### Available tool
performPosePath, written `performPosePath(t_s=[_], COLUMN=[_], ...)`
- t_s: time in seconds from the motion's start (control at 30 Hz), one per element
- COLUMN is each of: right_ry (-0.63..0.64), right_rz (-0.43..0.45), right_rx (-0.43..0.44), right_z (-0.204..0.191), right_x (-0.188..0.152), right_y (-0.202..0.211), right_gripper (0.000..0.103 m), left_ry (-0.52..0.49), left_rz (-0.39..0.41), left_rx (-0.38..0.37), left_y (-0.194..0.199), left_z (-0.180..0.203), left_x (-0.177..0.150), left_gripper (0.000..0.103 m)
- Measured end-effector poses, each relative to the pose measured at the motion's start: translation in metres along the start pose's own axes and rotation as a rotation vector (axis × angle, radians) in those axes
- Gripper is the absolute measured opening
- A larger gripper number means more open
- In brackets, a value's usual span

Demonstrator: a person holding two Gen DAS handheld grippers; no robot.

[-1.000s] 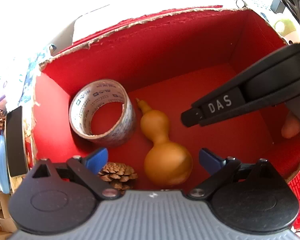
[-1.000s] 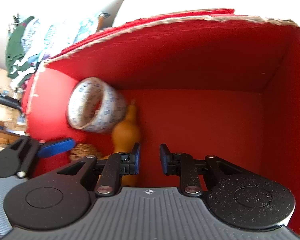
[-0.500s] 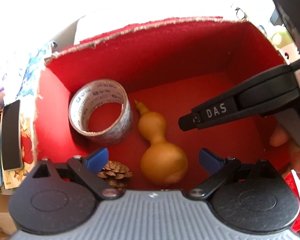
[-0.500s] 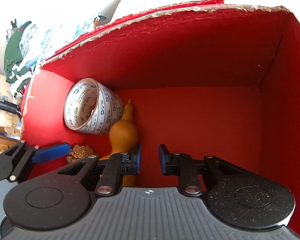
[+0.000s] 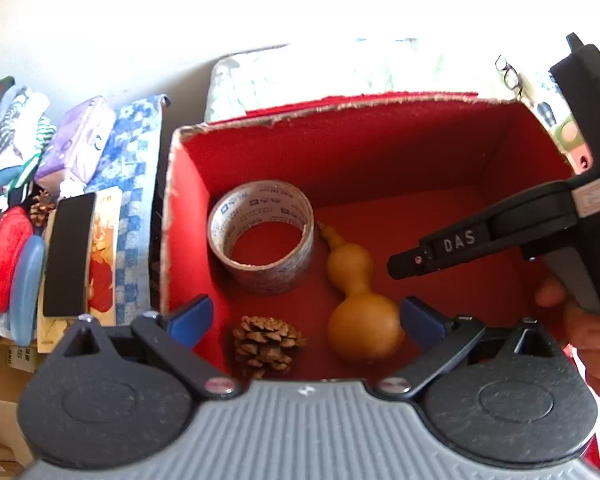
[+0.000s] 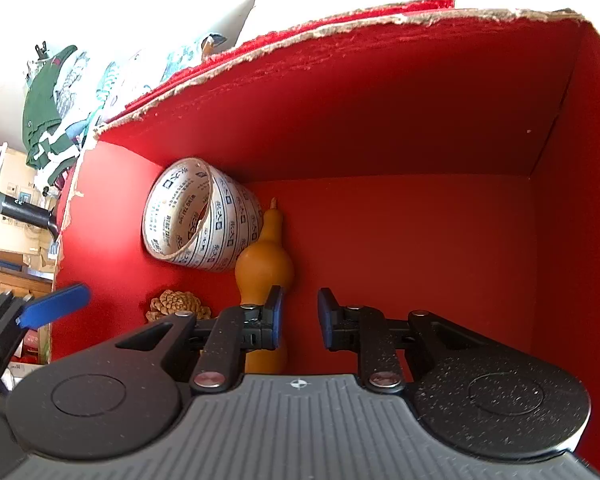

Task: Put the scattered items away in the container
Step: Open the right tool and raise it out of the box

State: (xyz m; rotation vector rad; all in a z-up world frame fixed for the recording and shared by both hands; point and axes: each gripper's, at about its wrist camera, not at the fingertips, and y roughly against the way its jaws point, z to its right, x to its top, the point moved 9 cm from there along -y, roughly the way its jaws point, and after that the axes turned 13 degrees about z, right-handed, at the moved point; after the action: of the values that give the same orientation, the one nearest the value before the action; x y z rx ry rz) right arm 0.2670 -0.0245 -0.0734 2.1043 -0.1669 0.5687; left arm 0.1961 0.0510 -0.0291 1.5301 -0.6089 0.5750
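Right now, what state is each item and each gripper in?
red box: open at the top, torn rim.
tape roll: inside the box, near the left wall, hole visible from above.
gourd: inside, on its side, beside the tape roll.
pine cone: inside, near the front.
second pine cone: outside the box, left, among clutter.
left gripper: open, empty.
right gripper: open, empty, inside the box.

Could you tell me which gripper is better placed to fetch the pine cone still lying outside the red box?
Left, probably. The loose pine cone lies beyond the red box wall on the left gripper's side; its jaws are wide open and empty. The right gripper sits deep inside the box.
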Motion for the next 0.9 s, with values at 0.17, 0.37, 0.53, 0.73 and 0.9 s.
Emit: performPosePath(t_s=[0.17,0.37,0.53,0.73,0.9], right_ry=[0.029,0.031,0.082,0.103,0.108], right_rz=[0.055,0.082,0.117,0.163,0.183], right_rx=[0.0,0.038,0.052,0.138,0.179], right_z=[-0.005,-0.013,-0.015,-0.029,-0.019], right_x=[0.004,-0.006,0.0,-0.008,-0.017], right_y=[0.011,0.034,0.048,0.067,0.102], right_gripper=[0.022,0.022,0.022,0.023,0.025], left_ry=[0.059,0.07,0.077,0.092,0.083], left_rz=[0.03,0.038,0.071,0.137,0.142], left_rx=[0.003,0.057,0.074,0.013,0.007], left_y=[0.034,0.026,0.024,0.065,0.074], left_z=[-0.019,-0.015,0.003,0.016,0.036], left_x=[0.001,0.005,0.016,0.013,0.005], left_gripper=[0.1,0.1,0.1,0.102,0.103])
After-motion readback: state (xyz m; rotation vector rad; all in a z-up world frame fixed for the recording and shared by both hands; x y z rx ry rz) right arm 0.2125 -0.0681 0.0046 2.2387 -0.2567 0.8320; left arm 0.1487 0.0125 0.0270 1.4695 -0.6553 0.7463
